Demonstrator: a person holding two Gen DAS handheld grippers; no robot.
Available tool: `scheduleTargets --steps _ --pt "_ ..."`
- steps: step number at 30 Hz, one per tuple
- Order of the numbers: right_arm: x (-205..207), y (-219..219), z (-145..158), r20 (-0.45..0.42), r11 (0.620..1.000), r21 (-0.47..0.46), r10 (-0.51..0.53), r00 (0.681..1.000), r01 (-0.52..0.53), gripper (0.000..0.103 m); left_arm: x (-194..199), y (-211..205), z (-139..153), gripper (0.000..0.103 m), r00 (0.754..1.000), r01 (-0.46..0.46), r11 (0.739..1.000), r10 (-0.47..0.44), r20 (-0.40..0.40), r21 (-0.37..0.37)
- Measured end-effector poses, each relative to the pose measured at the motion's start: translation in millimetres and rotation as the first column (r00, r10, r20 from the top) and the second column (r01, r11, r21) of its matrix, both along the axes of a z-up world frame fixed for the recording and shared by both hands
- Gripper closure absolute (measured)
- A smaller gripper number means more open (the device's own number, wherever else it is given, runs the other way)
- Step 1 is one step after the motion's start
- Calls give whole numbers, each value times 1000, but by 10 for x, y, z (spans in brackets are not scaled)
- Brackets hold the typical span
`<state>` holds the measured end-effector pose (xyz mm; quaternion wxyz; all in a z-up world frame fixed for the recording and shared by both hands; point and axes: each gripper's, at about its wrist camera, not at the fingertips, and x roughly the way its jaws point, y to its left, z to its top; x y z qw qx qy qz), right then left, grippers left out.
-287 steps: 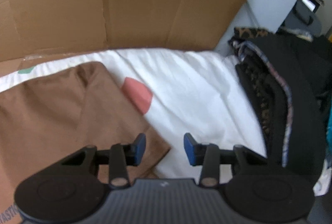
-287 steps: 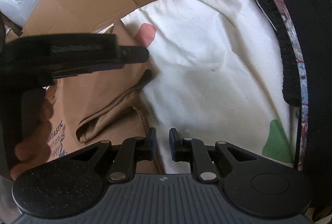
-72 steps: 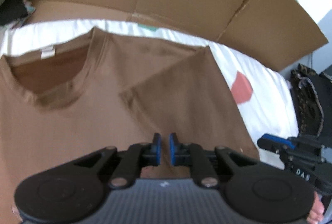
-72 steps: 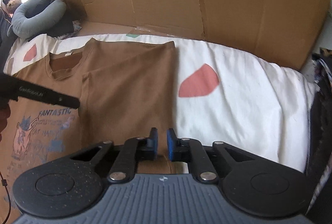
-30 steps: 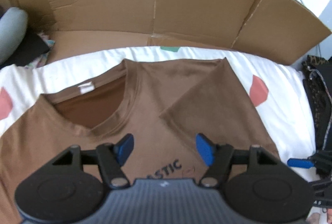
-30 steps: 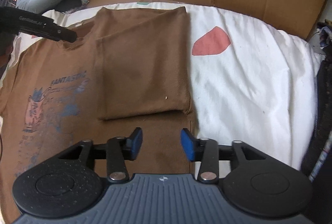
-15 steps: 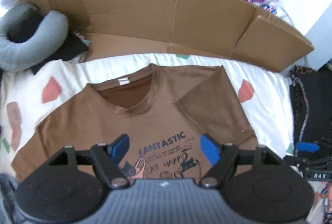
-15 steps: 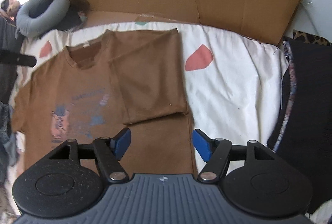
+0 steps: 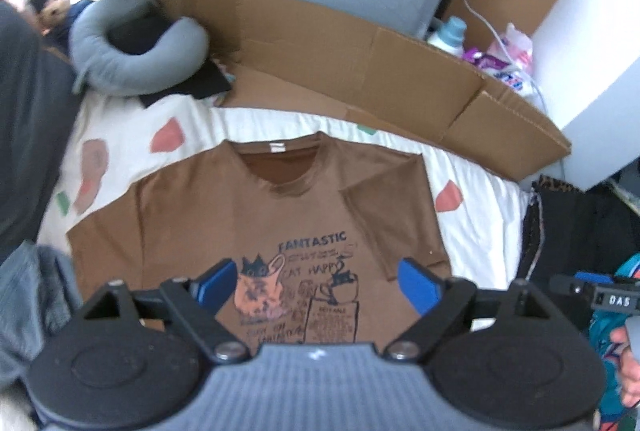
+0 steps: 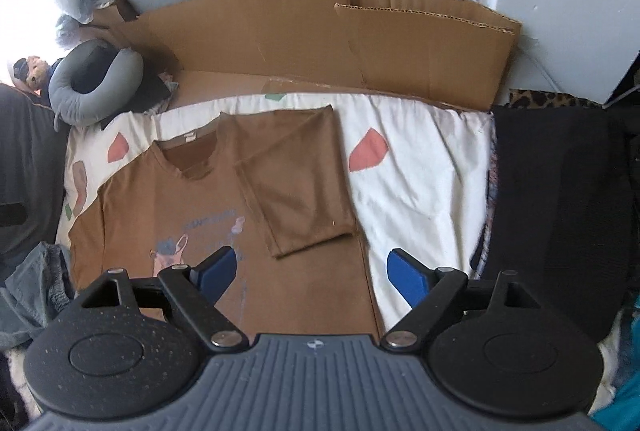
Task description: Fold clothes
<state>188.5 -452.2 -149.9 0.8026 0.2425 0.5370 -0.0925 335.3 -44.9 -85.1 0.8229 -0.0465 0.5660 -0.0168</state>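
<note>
Grippers lifted clear: left hand-held gripper (image 9: 316, 281) and right hand-held gripper (image 10: 312, 271), jaws just spread and empty, left the T-shirt (image 10: 192, 207) with its right sleeve folded in.

Each handheld tool has a ribbed grey-blue housing flanked by two round black discs, with black linkage arms on silver pivot screws. The left gripper (image 9: 318, 281) and the right gripper (image 10: 312, 271) both carry flat blue finger pads (image 9: 416, 285). White "DAS" lettering marks the right tool's black side.
</note>
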Motion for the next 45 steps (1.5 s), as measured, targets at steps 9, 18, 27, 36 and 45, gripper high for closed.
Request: scheduleTargets --steps 9,18,27,36,45 --pt "45 43 578 10 993 -37 116 993 -115 16 -507 114 513 13 993 -118 993 117 30 14" --pt "-105 200 1124 61 986 -17 166 984 -165 16 -938 100 827 13 982 -174 985 175 66 -16" --pt "-178 387 1347 61 988 -9 156 986 -155 16 -1012 211 954 13 987 -135 990 138 85 -40" --pt "21 571 1641 32 991 -74 118 993 -115 16 -895 664 1061 13 987 -110 993 113 112 -35" --pt "379 998 1758 -1 988 -95 122 992 -122 16 -818 1090 985 13 988 -90 995 94 123 -36"
